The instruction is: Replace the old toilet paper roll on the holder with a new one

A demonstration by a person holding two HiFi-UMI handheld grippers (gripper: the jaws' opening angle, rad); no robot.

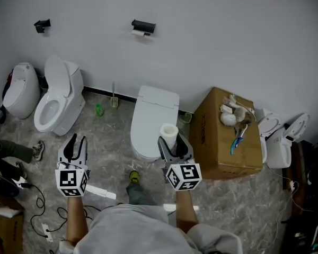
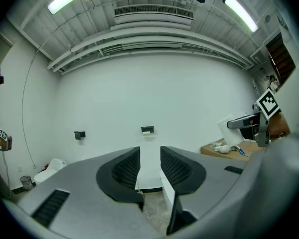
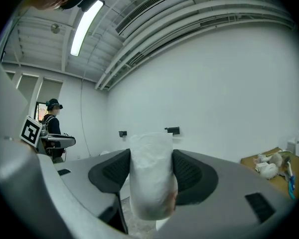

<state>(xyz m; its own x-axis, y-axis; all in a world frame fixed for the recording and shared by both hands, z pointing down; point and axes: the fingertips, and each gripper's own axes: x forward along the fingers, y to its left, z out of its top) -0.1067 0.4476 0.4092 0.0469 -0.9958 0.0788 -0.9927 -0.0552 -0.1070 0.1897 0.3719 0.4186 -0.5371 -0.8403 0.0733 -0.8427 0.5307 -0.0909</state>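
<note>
A black toilet paper holder (image 1: 143,25) is fixed high on the white wall, with a small white remnant of a roll under it. It also shows far ahead as the holder (image 2: 147,130) and holder (image 3: 172,130) in the two gripper views. My right gripper (image 1: 172,142) is shut on a new white toilet paper roll (image 1: 168,132), held upright between the pads; the roll (image 3: 150,176) fills the gap. My left gripper (image 1: 76,143) is open with nothing between its fingers (image 2: 127,169). Both point level at the wall, well short of it.
A closed white toilet (image 1: 153,119) stands right ahead below the holder. An open toilet (image 1: 55,102) and another fixture are at the left, a cardboard box (image 1: 222,136) with odds on top at the right. Cables lie on the floor at the left. A person (image 3: 52,119) stands off to the left.
</note>
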